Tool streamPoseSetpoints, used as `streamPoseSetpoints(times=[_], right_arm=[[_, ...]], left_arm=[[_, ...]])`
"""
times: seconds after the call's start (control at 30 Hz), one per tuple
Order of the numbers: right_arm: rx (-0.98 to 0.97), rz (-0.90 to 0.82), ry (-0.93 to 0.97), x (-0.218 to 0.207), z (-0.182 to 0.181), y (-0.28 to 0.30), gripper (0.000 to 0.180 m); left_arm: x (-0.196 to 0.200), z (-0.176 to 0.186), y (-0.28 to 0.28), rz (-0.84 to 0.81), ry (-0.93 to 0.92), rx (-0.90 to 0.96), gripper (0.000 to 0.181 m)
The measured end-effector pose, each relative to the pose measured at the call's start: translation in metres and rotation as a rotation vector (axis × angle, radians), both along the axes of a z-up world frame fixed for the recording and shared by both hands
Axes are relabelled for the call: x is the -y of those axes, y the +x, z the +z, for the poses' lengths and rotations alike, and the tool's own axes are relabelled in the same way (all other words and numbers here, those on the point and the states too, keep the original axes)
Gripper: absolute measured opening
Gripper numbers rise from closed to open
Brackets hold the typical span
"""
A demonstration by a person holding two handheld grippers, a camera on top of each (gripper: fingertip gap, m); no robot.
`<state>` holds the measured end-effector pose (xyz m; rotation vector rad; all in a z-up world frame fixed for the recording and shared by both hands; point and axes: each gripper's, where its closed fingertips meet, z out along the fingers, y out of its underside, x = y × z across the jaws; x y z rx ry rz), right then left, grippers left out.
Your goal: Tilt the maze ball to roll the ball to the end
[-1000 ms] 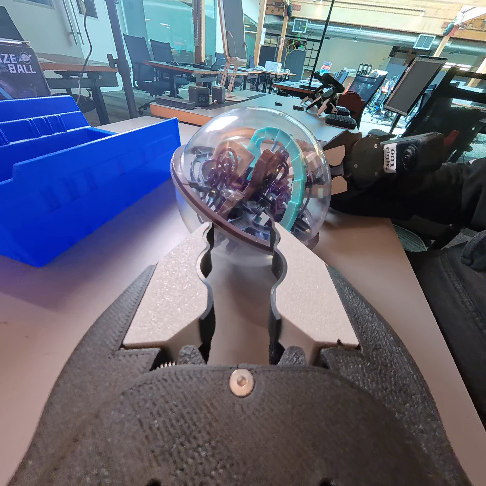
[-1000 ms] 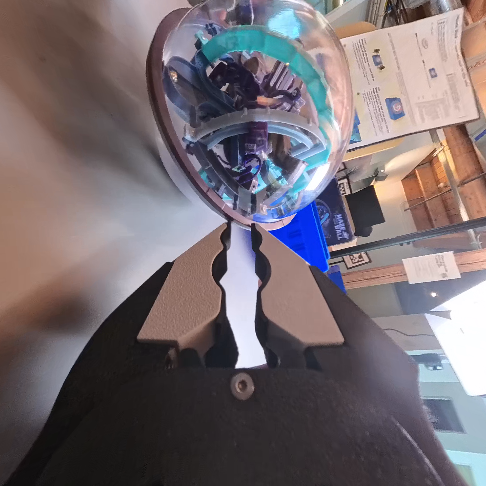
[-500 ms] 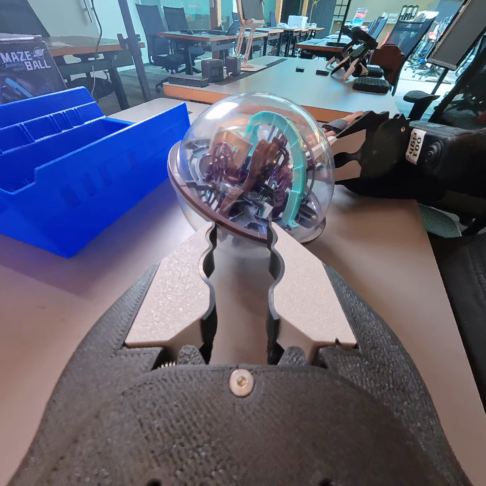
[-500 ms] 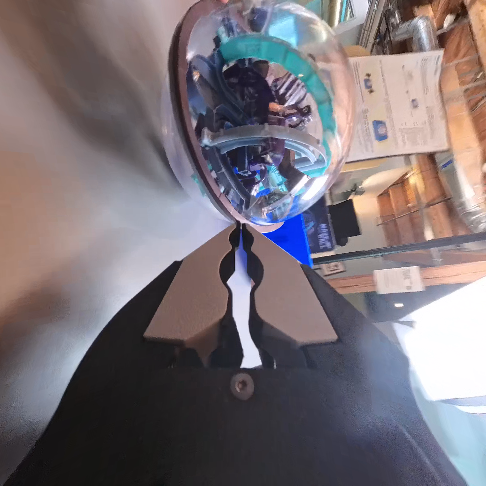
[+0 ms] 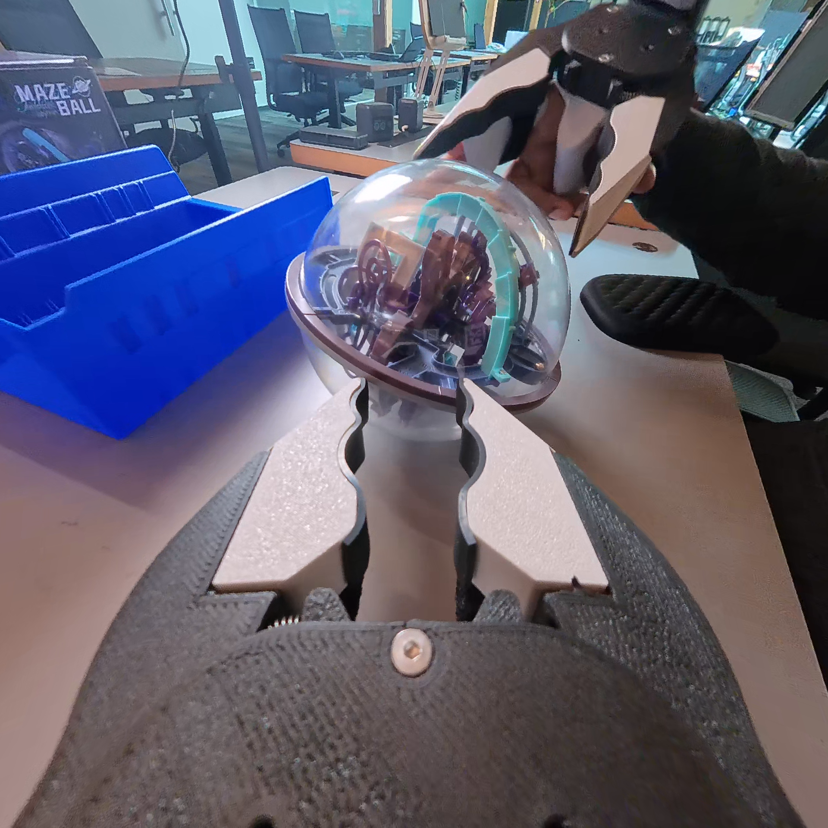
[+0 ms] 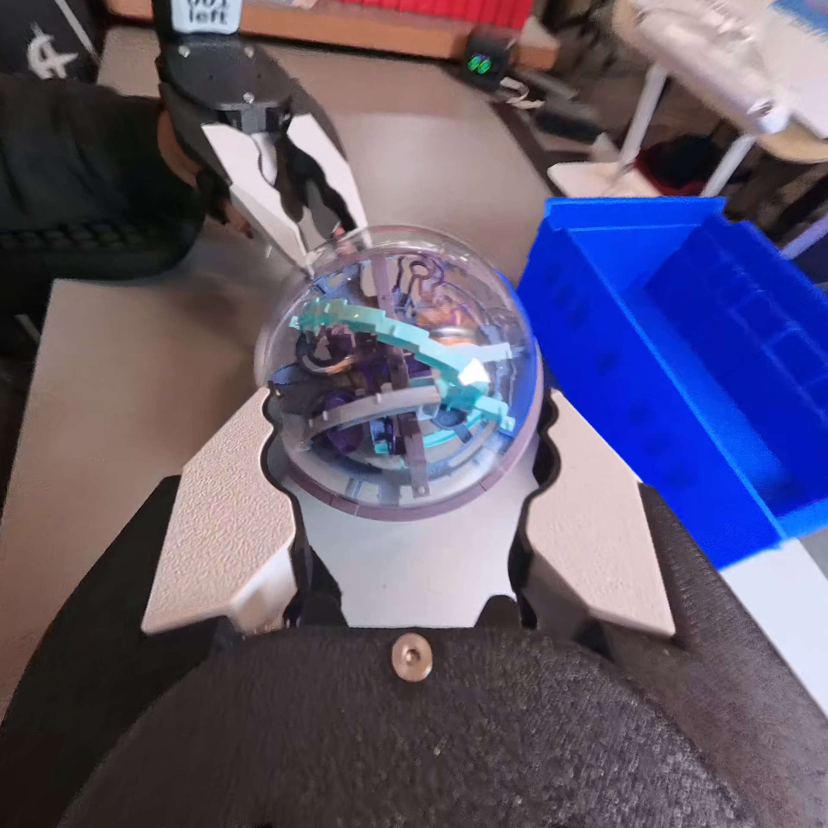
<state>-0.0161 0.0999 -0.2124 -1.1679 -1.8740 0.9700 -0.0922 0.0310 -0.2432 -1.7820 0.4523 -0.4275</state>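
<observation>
The maze ball [image 5: 430, 286] is a clear sphere with a dark ring and teal and purple tracks inside, resting on the tan table [image 5: 627, 493]. It also shows in the right wrist view [image 6: 398, 372]. My left gripper [image 5: 410, 390] is partly open, its tips touching the ball just under the ring on the near side. It shows across the ball in the right wrist view [image 6: 336, 251]. My right gripper [image 6: 407, 394] is wide open, one finger on each side of the ball. In the left wrist view the right gripper [image 5: 499, 201] hangs over the dome. I cannot pick out the small ball inside.
A blue divided bin [image 5: 134, 291] stands close to the left of the ball; it also shows in the right wrist view [image 6: 694, 358]. The dark game box [image 5: 53, 121] stands behind it. A black chair armrest [image 5: 672, 313] and a dark sleeve [image 5: 739, 215] are at the table's right edge.
My right gripper was nearly shut low beside the ball's rim; it has swung up over the ball and opened wide. The ball's ring now lies flatter. The left gripper kept its place.
</observation>
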Motion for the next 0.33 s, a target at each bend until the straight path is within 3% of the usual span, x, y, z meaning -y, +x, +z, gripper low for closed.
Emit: streamPoseSetpoints(times=[0.23, 0.33], right_arm=[[0.114, 0.081, 0.039, 0.011, -0.006, -0.014, 0.109], [0.136, 0.091, 0.061, 0.014, -0.005, -0.015, 0.108]], left_arm=[[0.005, -0.003, -0.005, 0.034, -0.053, -0.122, 0.04], [0.015, 0.008, -0.019, 0.099, -0.084, -0.266, 0.03]])
